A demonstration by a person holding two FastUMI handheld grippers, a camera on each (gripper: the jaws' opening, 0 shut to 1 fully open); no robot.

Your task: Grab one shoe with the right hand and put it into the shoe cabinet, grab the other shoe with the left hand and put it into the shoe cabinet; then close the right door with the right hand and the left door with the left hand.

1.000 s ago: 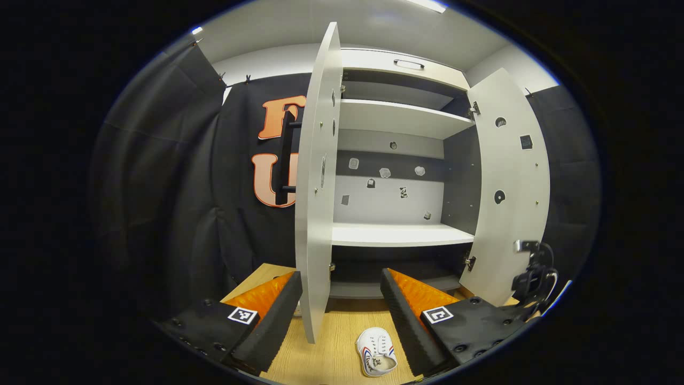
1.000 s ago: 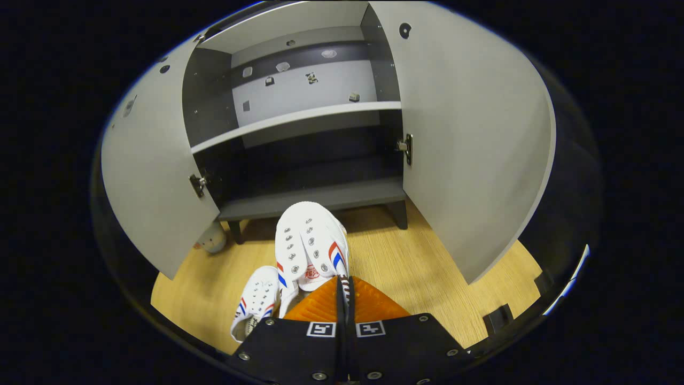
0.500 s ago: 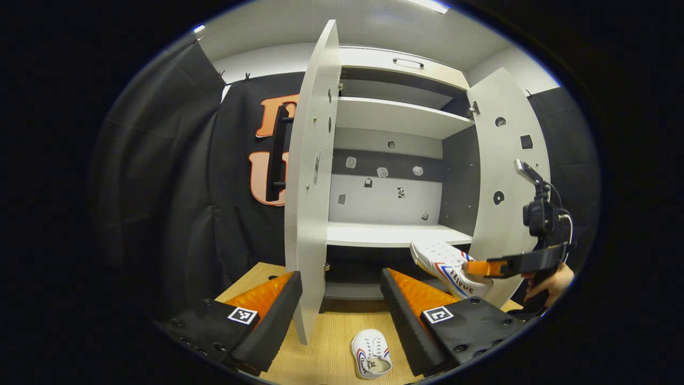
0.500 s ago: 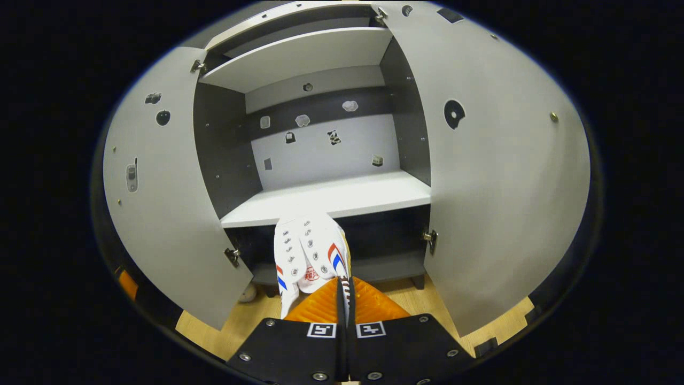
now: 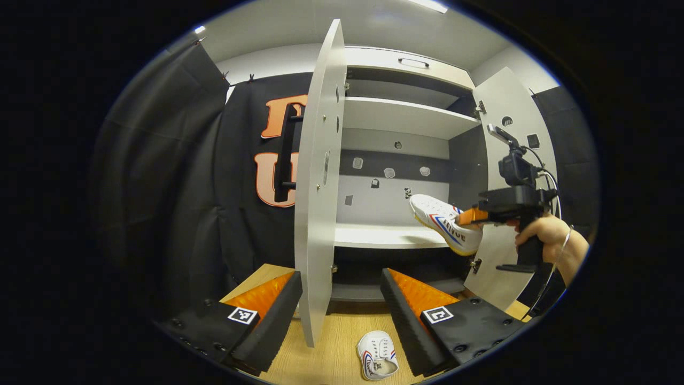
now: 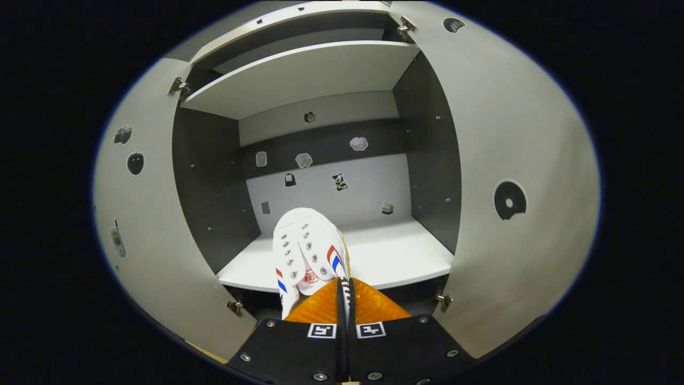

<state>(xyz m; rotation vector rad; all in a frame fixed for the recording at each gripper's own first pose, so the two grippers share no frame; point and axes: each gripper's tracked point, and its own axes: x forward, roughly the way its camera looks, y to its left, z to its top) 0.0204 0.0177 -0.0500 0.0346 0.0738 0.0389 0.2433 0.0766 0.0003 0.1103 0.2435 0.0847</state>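
My right gripper (image 6: pixel 342 286) is shut on the heel edge of a white shoe (image 6: pixel 307 254) with red and blue stripes, toe pointing into the open shoe cabinet (image 6: pixel 320 69). The left gripper view has that shoe (image 5: pixel 446 224) in the air just above the front of the white middle shelf (image 5: pixel 385 235), held by the right gripper (image 5: pixel 470 216) and a hand (image 5: pixel 542 232). The other white shoe (image 5: pixel 378 361) lies on the wooden floor (image 5: pixel 331 358) below. My left gripper (image 5: pixel 342 291) is open and empty, its fingers either side of the left door's (image 5: pixel 319 176) edge.
Both cabinet doors stand wide open; the right door (image 6: pixel 513 176) is close beside the right gripper. An upper shelf (image 5: pixel 401 115) sits above the middle one, a dark lower shelf (image 5: pixel 363 291) below. Black cloth hangs to the left of the cabinet.
The right gripper has lifted the shoe from near the floor up to the level of the middle shelf and nearer the cabinet. The left gripper has barely moved.
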